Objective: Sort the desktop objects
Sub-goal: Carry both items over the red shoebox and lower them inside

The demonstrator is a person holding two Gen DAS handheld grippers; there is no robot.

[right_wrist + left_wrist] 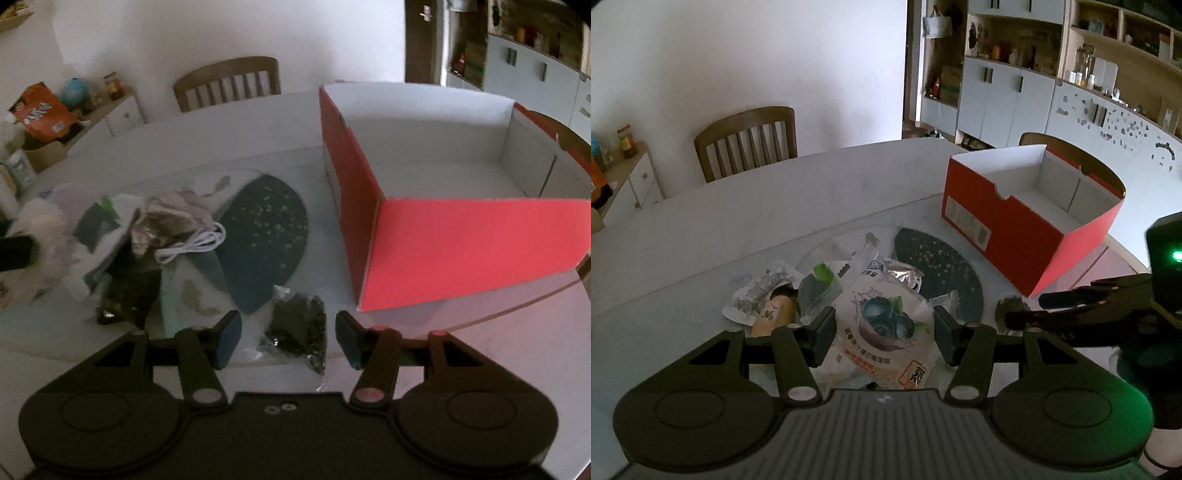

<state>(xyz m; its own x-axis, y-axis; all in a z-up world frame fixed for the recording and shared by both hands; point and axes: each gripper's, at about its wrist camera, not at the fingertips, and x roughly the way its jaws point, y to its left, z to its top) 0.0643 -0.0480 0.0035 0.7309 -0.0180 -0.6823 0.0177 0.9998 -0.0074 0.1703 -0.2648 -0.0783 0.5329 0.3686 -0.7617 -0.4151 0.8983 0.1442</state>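
Left gripper (884, 332) spread wide around blueberry cake packet (886, 328); right gripper (288, 338) likewise parted around dark snack pouch (297, 334).
Risk: slippery wrappers sliding free before reaching red box (461, 251) ahead-right.

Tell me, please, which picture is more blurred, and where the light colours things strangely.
Right wrist view: the snack pile at the left is smeared by motion blur, and the red box casts a pink glow on the table. Left wrist view: sharper, with the blueberry packet readable; green LED light tints the lower right.
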